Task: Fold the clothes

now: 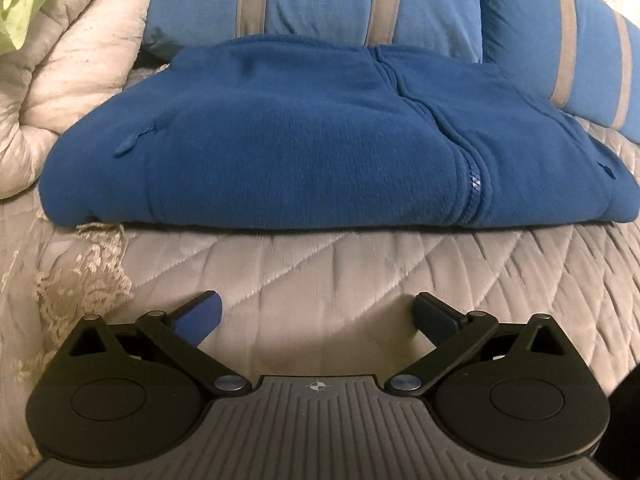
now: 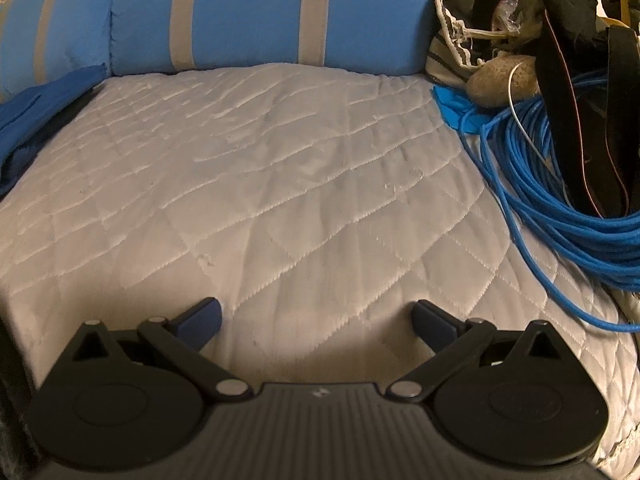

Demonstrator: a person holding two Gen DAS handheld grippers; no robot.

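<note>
Quilted bedspread [image 2: 280, 184] beneath both grippers. Folded blue jacket [image 1: 320, 140] ahead of my left gripper [image 1: 318, 312], fingers apart, empty. Right gripper [image 2: 316, 316] likewise apart; blue cable [image 2: 560, 208] coiled right, striped pillows [image 2: 260, 16] behind.

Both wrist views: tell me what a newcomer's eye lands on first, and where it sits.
In the left wrist view, a folded blue fleece jacket lies on the quilted bedspread, its zipper facing the open left hand-held gripper. In the right wrist view, a coil of bright blue cable sprawls at the right beside a heap of dark straps and bags. Blue pillows with grey stripes line the back.
</note>
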